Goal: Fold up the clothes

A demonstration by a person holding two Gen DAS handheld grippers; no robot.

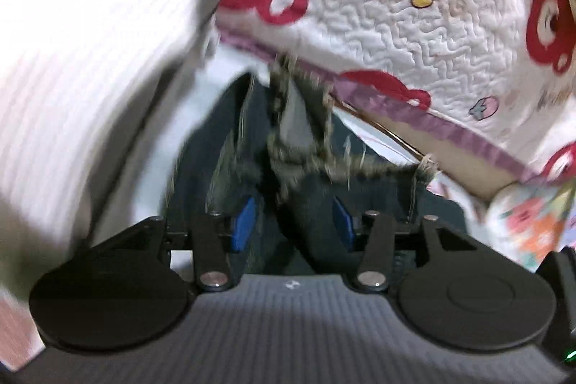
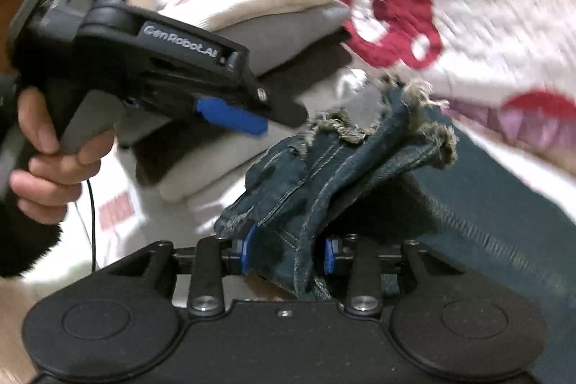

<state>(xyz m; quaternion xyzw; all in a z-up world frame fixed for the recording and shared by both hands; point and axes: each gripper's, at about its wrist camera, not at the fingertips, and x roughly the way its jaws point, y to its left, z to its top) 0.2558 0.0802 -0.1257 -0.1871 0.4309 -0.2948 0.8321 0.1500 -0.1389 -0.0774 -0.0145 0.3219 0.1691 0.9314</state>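
A dark blue denim garment with frayed edges lies bunched on the bed. In the left wrist view my left gripper stands open over it, denim between the blue pads but not pinched. In the right wrist view the same denim rises in a crumpled fold in front of my right gripper. Its jaws are apart, with a loose flap of denim hanging between the pads. A hand holds the left gripper at the upper left, just clear of the frayed hem.
A white quilted bedspread with red bear prints and a purple border covers the bed. A stack of folded beige and grey clothes lies behind the denim. White ribbed fabric fills the left. A dark teal cloth lies at the right.
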